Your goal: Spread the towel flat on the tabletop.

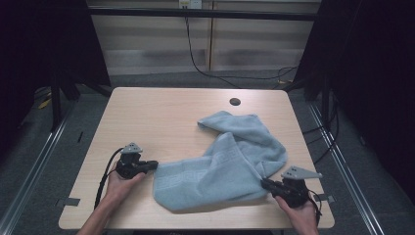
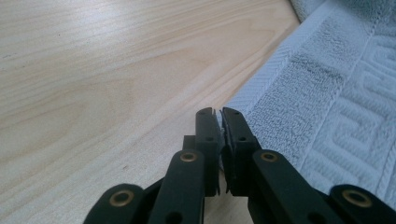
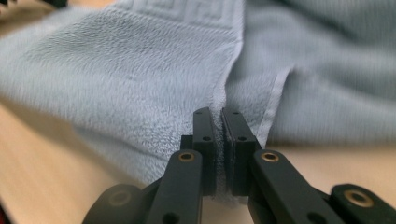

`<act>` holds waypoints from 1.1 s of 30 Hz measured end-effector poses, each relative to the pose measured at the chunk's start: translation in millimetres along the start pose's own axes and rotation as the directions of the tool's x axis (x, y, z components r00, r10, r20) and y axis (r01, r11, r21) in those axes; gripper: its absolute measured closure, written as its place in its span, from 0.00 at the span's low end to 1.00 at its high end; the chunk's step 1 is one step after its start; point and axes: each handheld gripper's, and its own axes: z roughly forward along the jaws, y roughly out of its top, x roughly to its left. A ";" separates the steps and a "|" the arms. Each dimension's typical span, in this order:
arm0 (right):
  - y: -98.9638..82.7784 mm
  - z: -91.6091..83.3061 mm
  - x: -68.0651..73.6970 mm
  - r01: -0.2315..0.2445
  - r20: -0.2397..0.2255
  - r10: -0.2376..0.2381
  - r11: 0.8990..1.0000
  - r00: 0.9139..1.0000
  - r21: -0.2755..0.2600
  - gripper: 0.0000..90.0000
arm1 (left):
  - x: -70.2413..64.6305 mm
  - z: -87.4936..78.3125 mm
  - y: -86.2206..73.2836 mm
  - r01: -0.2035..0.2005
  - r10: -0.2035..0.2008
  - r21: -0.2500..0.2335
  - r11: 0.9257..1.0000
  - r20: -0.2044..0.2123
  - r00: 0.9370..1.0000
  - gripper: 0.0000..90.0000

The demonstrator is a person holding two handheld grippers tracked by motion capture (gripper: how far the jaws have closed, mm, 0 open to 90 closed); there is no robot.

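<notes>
Towel lies crumpled at the worktop's five o'clock. Right tool pinches its edge; left tool, closed and empty, should grip the near hem before spreading.

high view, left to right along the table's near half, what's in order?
left gripper → towel → right gripper. Each gripper meets the towel at its own side; the table lies under all three.
</notes>
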 end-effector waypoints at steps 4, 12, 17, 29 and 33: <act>-14.8 -9.2 5.4 -0.019 -0.016 0.019 1.000 1.000 0.010 0.86 | 1.5 0.0 -0.3 0.019 -0.019 -0.001 1.000 0.006 1.000 0.96; 33.9 15.8 -9.5 -0.012 -0.038 0.010 0.998 0.999 -0.062 0.62 | -3.5 -3.1 2.7 0.009 -0.005 -0.044 0.999 0.070 0.998 0.83; 78.8 58.9 -21.5 -0.013 -0.066 0.009 0.998 0.998 -0.061 0.53 | -3.8 0.4 2.6 0.034 -0.030 -0.040 0.999 0.102 0.994 0.68; 98.2 140.3 -23.0 0.005 -0.018 -0.003 0.995 1.000 0.098 0.45 | -21.1 6.7 0.2 -0.110 0.109 0.004 0.994 0.068 0.992 0.67; 90.8 135.6 -13.4 0.045 0.006 -0.045 0.995 0.999 0.090 0.84 | -29.1 6.5 -0.5 -0.153 0.150 0.025 0.988 0.080 0.985 0.89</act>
